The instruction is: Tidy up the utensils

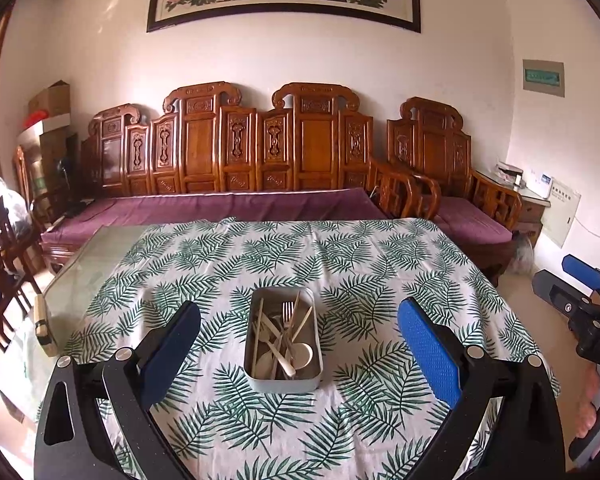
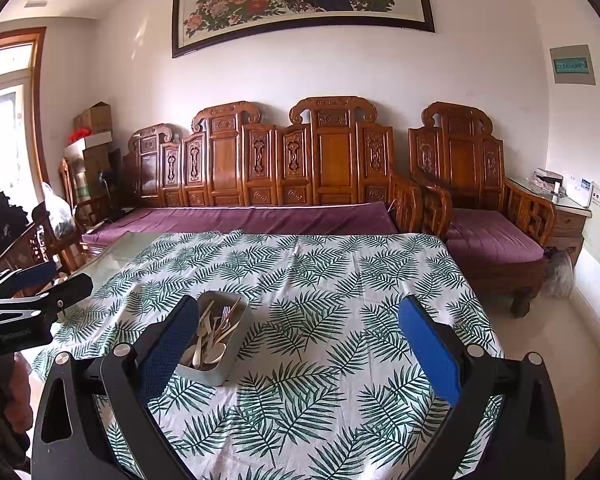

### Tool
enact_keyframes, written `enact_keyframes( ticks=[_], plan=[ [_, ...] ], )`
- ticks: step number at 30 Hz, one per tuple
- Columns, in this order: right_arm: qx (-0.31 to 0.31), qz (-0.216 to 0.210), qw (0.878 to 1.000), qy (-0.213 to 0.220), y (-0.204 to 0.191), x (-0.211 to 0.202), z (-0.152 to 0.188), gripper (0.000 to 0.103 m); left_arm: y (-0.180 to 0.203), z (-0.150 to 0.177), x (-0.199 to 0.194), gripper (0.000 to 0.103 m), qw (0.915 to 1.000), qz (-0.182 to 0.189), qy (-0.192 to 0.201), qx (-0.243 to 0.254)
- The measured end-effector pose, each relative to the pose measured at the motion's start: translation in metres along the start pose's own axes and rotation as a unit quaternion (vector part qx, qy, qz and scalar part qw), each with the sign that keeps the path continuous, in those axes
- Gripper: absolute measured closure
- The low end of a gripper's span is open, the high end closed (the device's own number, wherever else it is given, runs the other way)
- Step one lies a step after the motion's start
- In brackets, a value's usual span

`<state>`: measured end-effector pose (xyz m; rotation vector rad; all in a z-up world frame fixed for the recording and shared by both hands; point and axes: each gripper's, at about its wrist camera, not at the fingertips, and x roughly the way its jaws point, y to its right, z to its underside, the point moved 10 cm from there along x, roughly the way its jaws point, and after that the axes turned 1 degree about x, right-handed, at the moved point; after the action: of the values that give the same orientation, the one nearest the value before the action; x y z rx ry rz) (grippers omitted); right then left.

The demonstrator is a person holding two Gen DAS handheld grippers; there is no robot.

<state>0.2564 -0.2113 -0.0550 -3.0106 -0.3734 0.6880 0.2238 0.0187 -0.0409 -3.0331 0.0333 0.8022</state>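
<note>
Left wrist view: tin point(image 1: 283, 378) at 12 o'clock of left gripper point(image 1: 298, 344), centre of cloth-covered worktop point(image 1: 380, 280). Contents: fork point(image 1: 287, 314), spoons point(image 1: 300, 354), chopsticks point(image 1: 257, 330), all jumbled and crossing. Both grippers spread wide, empty; right gripper point(image 2: 300, 344) has tin at 10 o'clock. Stage: undecided; utensils gathered in tin fits either a finished collecting or a sort ahead. No utensil seen on cloth.

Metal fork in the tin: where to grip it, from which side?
Probably the neck just below the tines, from above with the left gripper, open and centred on the tin. The fork lies tines toward the far wall; its handle runs under pale spoons, so only that end is clear.
</note>
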Motion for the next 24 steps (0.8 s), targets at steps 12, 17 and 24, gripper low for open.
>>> enact_keyframes(
  ticks=[12,17,24],
  plan=[
    [0.002,0.001,1.0,-0.002,-0.0002,0.0015,0.0009,0.003,0.0015,0.001,-0.0005,0.008,1.0,0.002,0.0,0.001],
    [0.002,0.002,1.0,-0.002,0.0,0.0025,0.0014,0.003,0.0026,-0.0005,-0.0003,0.008,1.0,0.002,0.002,0.003],
    [0.003,0.001,1.0,-0.002,0.0005,0.0031,0.002,0.003,0.0024,-0.0015,-0.0028,0.008,1.0,0.003,0.008,0.001]
  ],
)
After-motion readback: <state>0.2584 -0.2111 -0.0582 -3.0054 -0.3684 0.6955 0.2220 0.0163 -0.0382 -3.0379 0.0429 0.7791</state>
